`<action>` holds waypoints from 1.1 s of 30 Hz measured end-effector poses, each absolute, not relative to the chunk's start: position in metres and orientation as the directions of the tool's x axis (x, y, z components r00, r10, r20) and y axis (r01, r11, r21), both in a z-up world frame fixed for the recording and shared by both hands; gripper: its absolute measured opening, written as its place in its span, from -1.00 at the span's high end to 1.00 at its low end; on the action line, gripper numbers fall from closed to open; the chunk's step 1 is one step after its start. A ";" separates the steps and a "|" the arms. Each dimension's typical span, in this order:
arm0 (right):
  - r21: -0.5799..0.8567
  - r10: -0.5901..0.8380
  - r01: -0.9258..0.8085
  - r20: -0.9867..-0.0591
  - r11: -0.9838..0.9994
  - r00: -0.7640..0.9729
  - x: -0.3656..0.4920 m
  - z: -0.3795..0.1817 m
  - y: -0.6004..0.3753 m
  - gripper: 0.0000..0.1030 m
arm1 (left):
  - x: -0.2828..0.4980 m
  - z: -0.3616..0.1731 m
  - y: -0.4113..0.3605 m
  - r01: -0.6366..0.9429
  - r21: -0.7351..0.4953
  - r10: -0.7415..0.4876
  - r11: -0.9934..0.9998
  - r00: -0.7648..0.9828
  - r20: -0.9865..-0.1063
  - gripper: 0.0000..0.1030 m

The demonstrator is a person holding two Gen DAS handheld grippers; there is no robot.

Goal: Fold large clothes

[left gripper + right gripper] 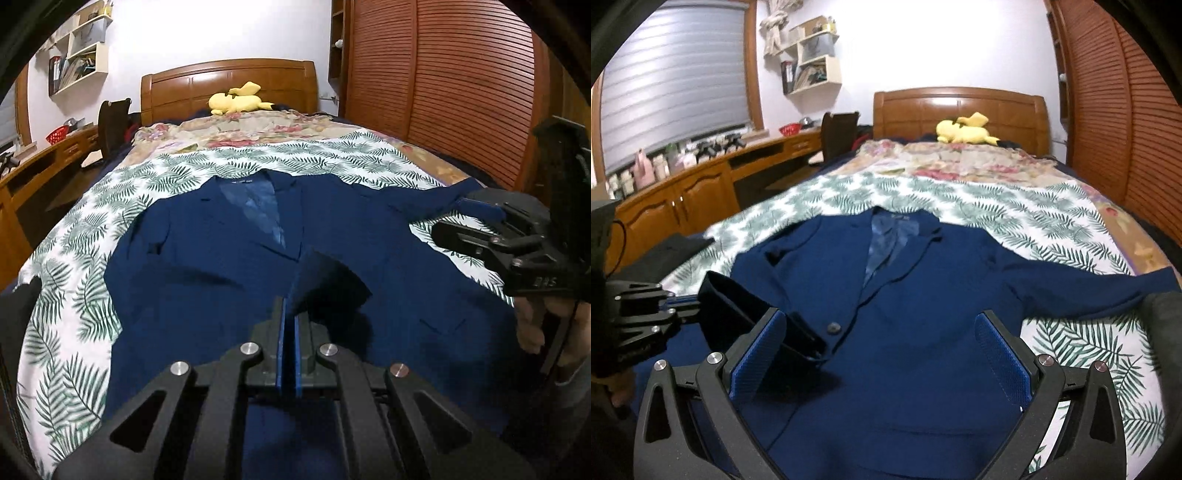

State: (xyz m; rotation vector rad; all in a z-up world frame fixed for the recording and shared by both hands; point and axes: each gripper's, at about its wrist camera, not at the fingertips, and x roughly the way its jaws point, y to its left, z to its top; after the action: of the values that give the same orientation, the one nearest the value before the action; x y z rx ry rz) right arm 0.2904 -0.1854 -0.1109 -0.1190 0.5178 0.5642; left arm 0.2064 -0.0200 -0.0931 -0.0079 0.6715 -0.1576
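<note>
A navy blue suit jacket lies front up on the bed, collar toward the headboard; it also shows in the right wrist view. My left gripper is shut on the cuff of the jacket's left sleeve, which is folded in over the jacket's front. From the right wrist view the held sleeve cuff hangs off the left gripper. My right gripper is open and empty above the jacket's lower front. The other sleeve stretches out to the right.
The bed has a white sheet with green leaves and a floral blanket beyond it. A yellow plush toy lies by the wooden headboard. A wooden desk runs along the left, a slatted wardrobe along the right.
</note>
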 end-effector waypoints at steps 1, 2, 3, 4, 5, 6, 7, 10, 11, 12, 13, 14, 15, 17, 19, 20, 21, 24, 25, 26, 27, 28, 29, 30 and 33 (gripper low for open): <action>0.026 0.476 -0.538 -0.505 0.842 0.720 0.290 -0.114 -0.184 -1.00 | 0.204 -0.093 -0.019 0.142 -0.060 -0.149 0.988 0.774 -0.616 1.00; 0.021 0.471 -0.538 -0.513 0.842 0.717 0.290 -0.117 -0.182 -1.00 | 0.200 -0.093 -0.018 0.142 -0.062 -0.150 0.988 0.777 -0.611 1.00; 0.020 0.469 -0.539 -0.522 0.842 0.712 0.291 -0.121 -0.181 -1.00 | 0.197 -0.092 -0.017 0.140 -0.065 -0.151 0.988 0.781 -0.607 1.00; 0.020 0.467 -0.540 -0.530 0.842 0.708 0.292 -0.125 -0.180 -1.00 | 0.192 -0.092 -0.015 0.139 -0.072 -0.154 0.988 0.785 -0.600 0.98; 0.019 0.464 -0.540 -0.537 0.842 0.705 0.292 -0.128 -0.179 -1.00 | 0.187 -0.092 -0.014 0.139 -0.082 -0.161 0.987 0.789 -0.592 0.97; 0.018 0.460 -0.539 -0.545 0.842 0.701 0.294 -0.131 -0.178 -1.00 | 0.182 -0.092 -0.013 0.141 -0.096 -0.171 0.985 0.793 -0.585 0.97; 0.017 0.459 -0.541 -0.551 0.841 0.697 0.294 -0.134 -0.176 -1.00 | 0.179 -0.091 -0.010 0.145 -0.105 -0.179 0.984 0.794 -0.581 0.96; 0.012 0.463 -0.554 -0.566 0.832 0.682 0.294 -0.140 -0.170 -1.00 | 0.168 -0.090 -0.009 0.151 -0.104 -0.183 0.983 0.795 -0.579 0.93; 0.010 0.464 -0.557 -0.567 0.830 0.681 0.293 -0.140 -0.169 -1.00 | 0.166 -0.089 -0.009 0.150 -0.106 -0.184 0.983 0.796 -0.577 0.92; 0.009 0.466 -0.561 -0.567 0.828 0.679 0.292 -0.140 -0.168 -1.00 | 0.163 -0.088 -0.007 0.150 -0.109 -0.185 0.983 0.796 -0.576 0.91; 0.009 0.469 -0.564 -0.567 0.826 0.677 0.292 -0.140 -0.167 -1.00 | 0.158 -0.088 -0.005 0.150 -0.115 -0.189 0.982 0.796 -0.575 0.89; 0.010 0.472 -0.567 -0.566 0.823 0.676 0.292 -0.140 -0.167 -1.00 | 0.156 -0.088 -0.004 0.148 -0.117 -0.188 0.982 0.796 -0.575 0.87; 0.011 0.476 -0.570 -0.565 0.821 0.674 0.291 -0.140 -0.166 -1.00 | 0.154 -0.089 -0.002 0.143 -0.115 -0.183 0.983 0.797 -0.576 0.85; 0.013 0.481 -0.575 -0.565 0.818 0.671 0.291 -0.139 -0.164 -1.00 | 0.149 -0.091 0.001 0.136 -0.103 -0.170 0.985 0.795 -0.582 0.79; 0.016 0.485 -0.579 -0.565 0.815 0.667 0.292 -0.140 -0.162 -1.00 | 0.145 -0.093 0.004 0.135 -0.095 -0.165 0.986 0.793 -0.586 0.71; 0.018 0.488 -0.582 -0.566 0.813 0.664 0.291 -0.140 -0.161 -1.00 | 0.143 -0.093 0.005 0.135 -0.094 -0.164 0.986 0.793 -0.587 0.69; 0.020 0.492 -0.586 -0.568 0.810 0.660 0.291 -0.140 -0.160 -1.00 | 0.141 -0.094 0.007 0.140 -0.097 -0.170 0.985 0.792 -0.587 0.66; 0.027 0.508 -0.605 -0.572 0.796 0.644 0.289 -0.142 -0.153 -1.00 | 0.133 -0.091 0.013 0.143 -0.097 -0.172 0.985 0.799 -0.576 0.58; 0.027 0.514 -0.613 -0.574 0.790 0.637 0.287 -0.143 -0.150 -1.00 | 0.130 -0.089 0.015 0.140 -0.094 -0.169 0.986 0.803 -0.572 0.55; 0.027 0.517 -0.618 -0.577 0.785 0.632 0.286 -0.144 -0.147 -1.00 | 0.129 -0.088 0.018 0.135 -0.094 -0.165 0.986 0.806 -0.569 0.54; 0.029 0.524 -0.628 -0.582 0.777 0.621 0.284 -0.146 -0.143 -1.00 | 0.127 -0.087 0.021 0.130 -0.097 -0.163 0.987 0.809 -0.564 0.51; 0.034 0.533 -0.640 -0.589 0.767 0.608 0.282 -0.149 -0.138 -1.00 | 0.126 -0.086 0.025 0.122 -0.102 -0.159 0.987 0.813 -0.560 0.48; 0.038 0.542 -0.652 -0.595 0.757 0.593 0.280 -0.152 -0.133 -1.00 | 0.125 -0.085 0.029 0.113 -0.104 -0.152 0.988 0.817 -0.557 0.47; 0.041 0.551 -0.667 -0.604 0.744 0.577 0.277 -0.155 -0.128 -1.00 | 0.125 -0.085 0.032 0.103 -0.102 -0.143 0.989 0.820 -0.554 0.46; 0.045 0.581 -0.711 -0.613 0.702 0.535 0.267 -0.162 -0.115 -0.99 | 0.124 -0.086 0.046 0.051 -0.083 -0.088 0.995 0.831 -0.549 0.45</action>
State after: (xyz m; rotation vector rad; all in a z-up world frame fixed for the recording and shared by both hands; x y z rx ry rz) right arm 0.2671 -0.1152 -0.1616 -0.2205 0.6435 0.7770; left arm 0.1239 0.0456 -0.0857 -0.0661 0.5854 -0.0736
